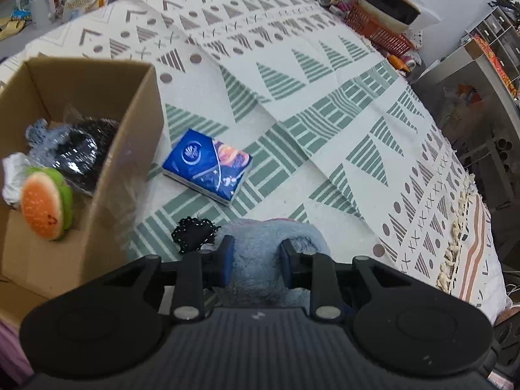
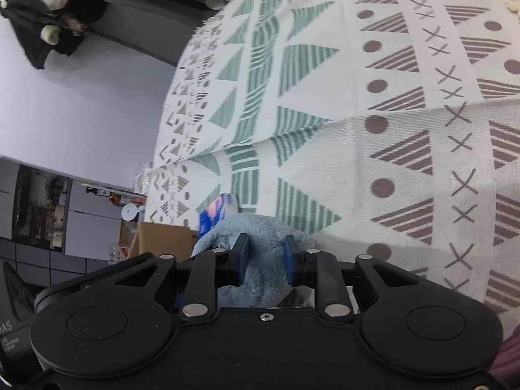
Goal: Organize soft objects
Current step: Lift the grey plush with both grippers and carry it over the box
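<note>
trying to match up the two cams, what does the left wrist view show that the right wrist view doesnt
Only the left wrist view: the box interior with the burger plush, and a black lacy item on the cloth. Only the right wrist view: bare white floor beside the bed. Both: blue fluffy fabric gripped by both grippers, the tissue pack, the cardboard box, the patterned cloth.

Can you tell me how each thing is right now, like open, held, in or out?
Cardboard box: open, partly filled.
Burger plush: inside box.
Tissue pack: flat on cloth, outside box.
Blue fluffy toy: gripped by both grippers.
Left gripper: clamped on toy.
Right gripper: clamped on toy.
</note>
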`<state>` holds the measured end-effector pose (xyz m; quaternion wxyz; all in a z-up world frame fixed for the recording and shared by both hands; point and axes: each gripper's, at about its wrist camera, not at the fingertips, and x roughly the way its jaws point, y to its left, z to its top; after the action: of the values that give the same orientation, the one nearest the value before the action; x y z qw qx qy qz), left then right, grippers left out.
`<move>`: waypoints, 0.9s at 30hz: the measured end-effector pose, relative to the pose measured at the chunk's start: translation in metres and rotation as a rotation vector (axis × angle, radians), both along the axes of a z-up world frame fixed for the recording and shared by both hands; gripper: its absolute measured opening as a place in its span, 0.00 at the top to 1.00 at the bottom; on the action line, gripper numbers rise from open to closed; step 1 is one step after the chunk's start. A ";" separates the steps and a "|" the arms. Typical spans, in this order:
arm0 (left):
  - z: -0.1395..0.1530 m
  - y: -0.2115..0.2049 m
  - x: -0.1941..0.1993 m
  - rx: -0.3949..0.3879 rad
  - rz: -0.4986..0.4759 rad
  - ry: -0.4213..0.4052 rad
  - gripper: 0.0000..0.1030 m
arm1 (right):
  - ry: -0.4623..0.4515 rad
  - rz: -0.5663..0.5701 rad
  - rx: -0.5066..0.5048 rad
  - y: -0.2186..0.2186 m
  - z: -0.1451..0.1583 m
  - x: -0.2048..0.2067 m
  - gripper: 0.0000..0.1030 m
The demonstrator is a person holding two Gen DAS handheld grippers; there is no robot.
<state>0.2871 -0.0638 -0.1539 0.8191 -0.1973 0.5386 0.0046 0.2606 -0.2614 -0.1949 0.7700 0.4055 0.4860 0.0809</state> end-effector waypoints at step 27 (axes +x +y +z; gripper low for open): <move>0.072 0.095 -0.048 -0.100 0.058 -0.124 0.73 | -0.157 0.053 -0.069 0.085 0.089 -0.032 0.81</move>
<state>0.2391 0.0311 -0.0823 0.8397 -0.2532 0.4803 -0.0108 0.2283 -0.1762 -0.1057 0.8169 0.3581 0.4370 0.1160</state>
